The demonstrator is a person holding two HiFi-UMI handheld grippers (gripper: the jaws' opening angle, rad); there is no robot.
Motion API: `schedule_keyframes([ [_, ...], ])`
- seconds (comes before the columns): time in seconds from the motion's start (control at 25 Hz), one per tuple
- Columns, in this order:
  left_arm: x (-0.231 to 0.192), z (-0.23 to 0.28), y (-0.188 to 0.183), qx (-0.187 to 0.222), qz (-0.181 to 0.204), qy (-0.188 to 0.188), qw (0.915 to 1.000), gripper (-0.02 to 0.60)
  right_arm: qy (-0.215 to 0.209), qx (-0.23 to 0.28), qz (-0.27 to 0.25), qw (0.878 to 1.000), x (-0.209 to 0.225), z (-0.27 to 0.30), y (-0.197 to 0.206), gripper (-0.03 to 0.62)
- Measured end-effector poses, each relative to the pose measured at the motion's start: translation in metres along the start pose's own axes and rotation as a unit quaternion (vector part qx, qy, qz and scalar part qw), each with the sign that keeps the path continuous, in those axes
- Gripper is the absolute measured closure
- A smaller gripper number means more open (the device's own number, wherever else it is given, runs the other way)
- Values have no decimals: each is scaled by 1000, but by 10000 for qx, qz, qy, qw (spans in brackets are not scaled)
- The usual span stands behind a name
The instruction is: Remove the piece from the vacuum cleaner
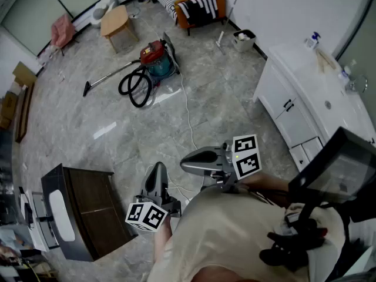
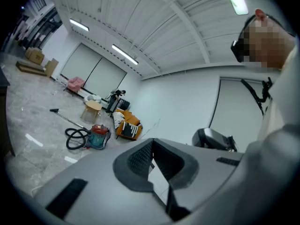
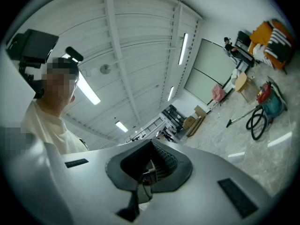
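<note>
The left gripper (image 1: 157, 168) and the right gripper (image 1: 188, 163) both have their fingers pressed together, holding nothing. The vacuum cleaner (image 1: 156, 60) stands on the floor (image 1: 117, 128), well apart from them.

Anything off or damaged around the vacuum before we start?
Nothing looks damaged or spilled. The vacuum cleaner sits on the floor, hose looped beside it, wand lying flat, white cord trailing toward the person.

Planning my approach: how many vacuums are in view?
1. The vacuum stands on the floor ahead, near the stool and armchair; others may be hidden.
</note>
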State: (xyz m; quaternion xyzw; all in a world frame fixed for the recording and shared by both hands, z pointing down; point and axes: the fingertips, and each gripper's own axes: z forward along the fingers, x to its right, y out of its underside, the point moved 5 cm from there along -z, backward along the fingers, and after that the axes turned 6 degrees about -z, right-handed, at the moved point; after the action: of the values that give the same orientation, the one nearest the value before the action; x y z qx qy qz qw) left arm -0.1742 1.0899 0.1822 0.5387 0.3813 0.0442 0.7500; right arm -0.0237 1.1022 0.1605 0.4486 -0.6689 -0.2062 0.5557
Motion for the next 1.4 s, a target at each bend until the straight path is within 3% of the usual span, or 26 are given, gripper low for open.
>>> schedule_keyframes([
  [0.16, -8, -13, 15, 179, -435, -43, 9989, 578, -80, 25, 587, 9982, -3, 2, 21, 591],
  [0.32, -10, -24, 22, -116, -427, 374, 9983, 578, -91, 73, 604, 9981, -12, 21, 38, 591],
  [0.52, -9, -40, 9, -128, -381, 857, 9955, 578, -169, 123, 709, 9973, -31, 44, 41, 591],
  [0.8, 2, -84, 27, 249, -729, 1092, 9910, 578, -508, 126, 1172, 9917, -53, 57, 65, 591],
  [1.0, -40, -74, 13, 680, -761, 785, 9917, 578, -991, -446, 1224, 9865, -8, 96, 65, 591],
  [1.24, -36, -100, 1, 1029, -533, 286, 9928, 578, -1314, -1078, 778, 9824, -27, 113, 71, 591],
  [1.4, -41, -84, -6, 1146, -535, 60, 9919, 578, -1441, -1121, 811, 9798, -11, 108, 60, 591],
])
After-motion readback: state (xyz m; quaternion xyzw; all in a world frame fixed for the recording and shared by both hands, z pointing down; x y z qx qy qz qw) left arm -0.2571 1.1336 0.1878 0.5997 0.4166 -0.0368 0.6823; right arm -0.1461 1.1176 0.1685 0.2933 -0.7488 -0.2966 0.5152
